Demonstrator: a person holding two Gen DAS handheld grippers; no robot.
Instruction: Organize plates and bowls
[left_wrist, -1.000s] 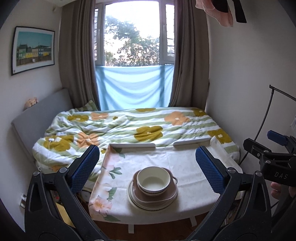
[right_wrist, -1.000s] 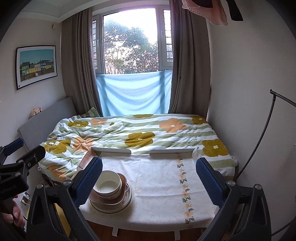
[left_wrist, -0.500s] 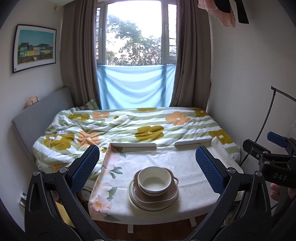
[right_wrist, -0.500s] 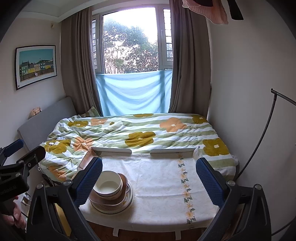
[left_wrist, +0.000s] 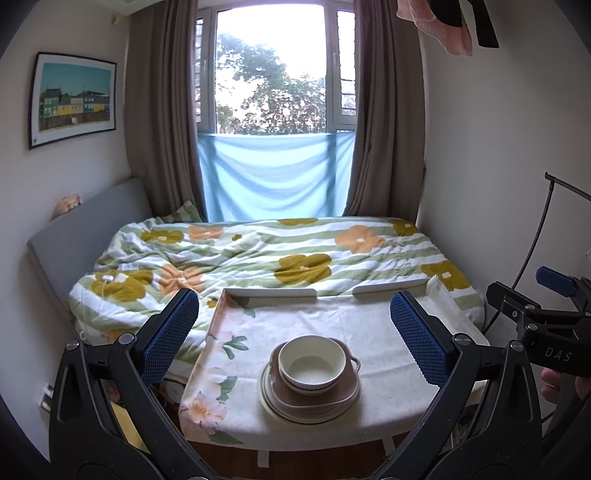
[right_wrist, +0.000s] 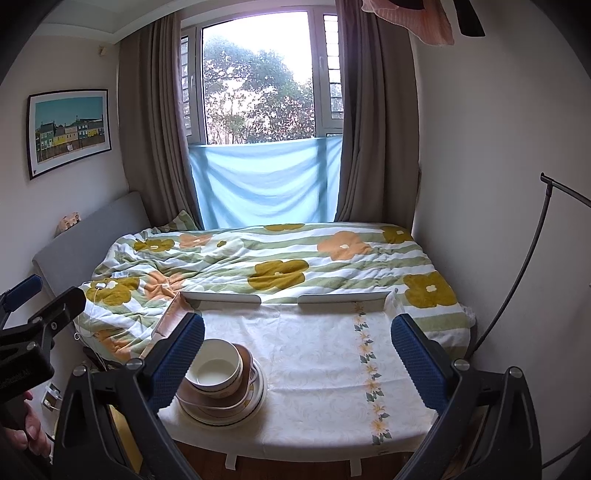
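Observation:
A white bowl (left_wrist: 312, 367) sits in a brown handled dish (left_wrist: 343, 397) on a white plate (left_wrist: 273, 404), stacked near the front left of the cloth-covered table (left_wrist: 373, 332). My left gripper (left_wrist: 295, 336) is open and empty, held back from the table with the stack between its fingers in view. In the right wrist view the same bowl (right_wrist: 216, 371), brown dish (right_wrist: 218, 402) and plate (right_wrist: 258, 395) lie low left, partly behind the left finger. My right gripper (right_wrist: 297, 354) is open and empty, back from the table's front edge.
A bed with a flowered quilt (left_wrist: 258, 254) lies behind the table, under a curtained window. Two white rails (right_wrist: 221, 296) line the table's far edge. A black lamp stand (right_wrist: 524, 266) stands at the right wall.
Both grippers have drifted slightly; the stack and table keep almost the same place in view. Nothing was taken hold of or let go.

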